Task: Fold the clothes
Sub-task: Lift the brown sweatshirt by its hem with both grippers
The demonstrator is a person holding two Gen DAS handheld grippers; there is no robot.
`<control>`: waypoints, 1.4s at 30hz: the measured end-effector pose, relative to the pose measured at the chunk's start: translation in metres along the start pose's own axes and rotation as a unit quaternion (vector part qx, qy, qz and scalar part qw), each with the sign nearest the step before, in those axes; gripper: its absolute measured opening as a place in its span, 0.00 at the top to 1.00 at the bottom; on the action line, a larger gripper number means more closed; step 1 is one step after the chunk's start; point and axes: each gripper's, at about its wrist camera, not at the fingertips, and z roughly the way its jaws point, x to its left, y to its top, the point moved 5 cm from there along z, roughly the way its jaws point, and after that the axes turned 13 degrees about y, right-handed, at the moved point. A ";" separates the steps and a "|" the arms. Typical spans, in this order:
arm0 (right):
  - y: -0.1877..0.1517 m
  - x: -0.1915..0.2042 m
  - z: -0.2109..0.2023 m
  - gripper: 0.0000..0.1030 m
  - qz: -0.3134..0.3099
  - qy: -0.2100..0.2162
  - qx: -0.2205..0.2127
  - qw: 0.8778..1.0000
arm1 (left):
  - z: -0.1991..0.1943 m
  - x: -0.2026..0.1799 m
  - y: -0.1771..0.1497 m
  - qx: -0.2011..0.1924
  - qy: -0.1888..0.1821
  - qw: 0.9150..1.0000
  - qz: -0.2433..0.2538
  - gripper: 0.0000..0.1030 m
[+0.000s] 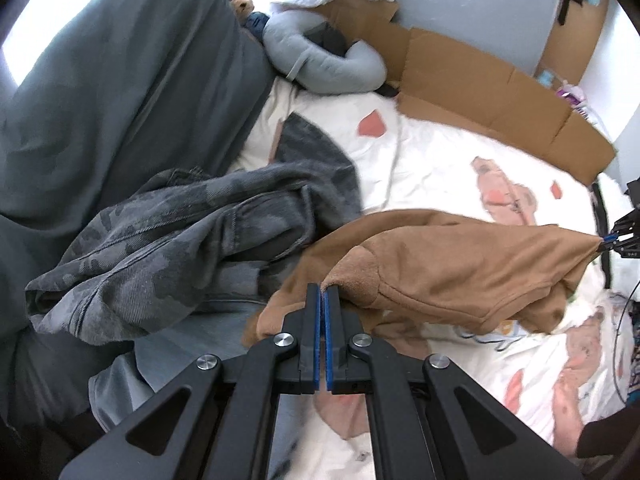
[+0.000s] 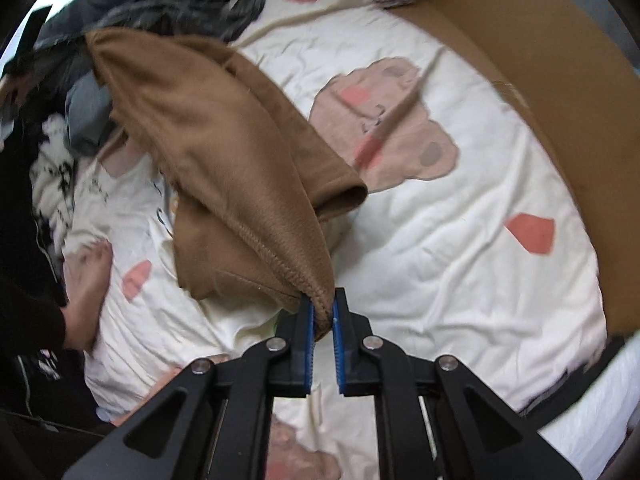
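Both claws pinching brown top (image 1: 460,264): left gripper (image 1: 323,292) on one corner, right gripper (image 2: 322,308) on hem; pull apart evenly, lay flat on sheet (image 2: 460,248) w/o slack.

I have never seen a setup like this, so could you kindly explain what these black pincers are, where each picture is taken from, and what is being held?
There is no robot here: a person holds a two-finger gripper in each hand, and a wide-angle camera on each one looks forward along its fingers. One picture comes from the left gripper, the other from the right gripper. Both look down on a white bed cover printed with pink bears, bordered by flattened cardboard. Each gripper is shut on an edge of the same brown garment, which hangs stretched between them above the cover. In the left view the right gripper shows small at the far edge. A grey camouflage garment lies heaped beside it.
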 end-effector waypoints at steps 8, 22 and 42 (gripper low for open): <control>-0.030 0.021 -0.074 0.94 0.040 -0.019 -0.061 0.997 | -0.066 -0.016 -0.007 -0.022 -0.028 0.999 -0.023 0.99; -0.082 0.099 -0.225 0.94 0.072 -0.048 -0.180 0.980 | -0.229 -0.012 -0.011 -0.107 -0.061 0.990 -0.063 0.99; -0.140 0.224 -0.435 0.94 0.026 -0.134 -0.311 0.941 | -0.451 0.006 0.013 -0.290 -0.112 0.947 -0.083 0.99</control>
